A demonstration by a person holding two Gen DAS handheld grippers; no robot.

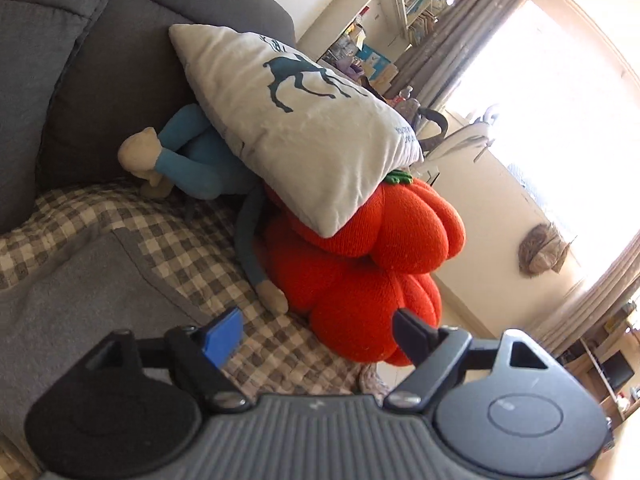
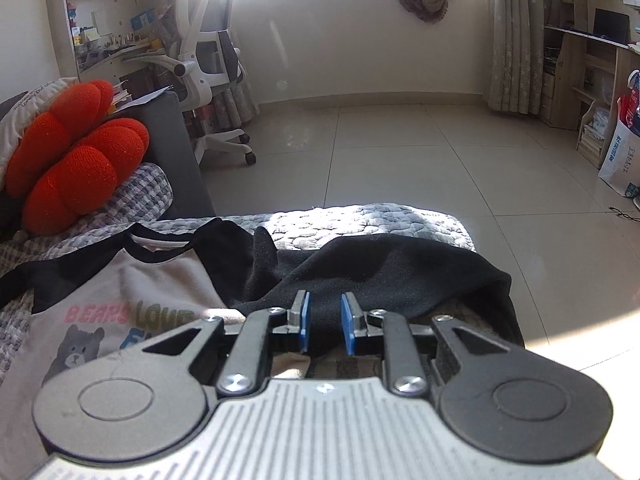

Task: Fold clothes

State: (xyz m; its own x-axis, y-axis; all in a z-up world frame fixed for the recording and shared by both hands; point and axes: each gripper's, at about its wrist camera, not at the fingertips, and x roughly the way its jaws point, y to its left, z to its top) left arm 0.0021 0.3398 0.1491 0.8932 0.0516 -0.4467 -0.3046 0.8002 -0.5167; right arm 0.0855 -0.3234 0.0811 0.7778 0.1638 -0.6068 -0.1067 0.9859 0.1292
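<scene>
1. The left gripper (image 1: pixel 316 330) is hovering over the checked blanket (image 1: pixel 168 240) on the sofa (image 1: pixel 80 40), with its jaws standing wide apart and nothing between them.
2. In the left wrist view, a grey cloth (image 1: pixel 60 312) is lying on the blanket to the left of the left finger; whether it belongs to the garment cannot be told.
3. The right gripper (image 2: pixel 325 322) is pointing down at the shirt (image 2: pixel 132 288), with its jaws standing at a narrow gap.
4. The shirt's black sleeve (image 2: pixel 380 276) is lying directly under and ahead of the right fingertips; whether the blue pads (image 2: pixel 349 326) are touching the fabric cannot be told, and no fabric is visibly pinched.
5. The shirt is lying spread on a quilted cover (image 2: pixel 360 224), its light front panel with a bear print sitting left of the right gripper.
6. An orange pumpkin cushion (image 1: pixel 368 264) is sitting on the sofa beyond the left gripper, with a pale pillow (image 1: pixel 288 120) leaning on top of it and a blue stuffed toy (image 1: pixel 196 160) lying partly under the pillow.
7. A paper bag (image 2: pixel 624 152) is standing on the tiled floor (image 2: pixel 400 152) at the right edge; its contents are not discernible.
</scene>
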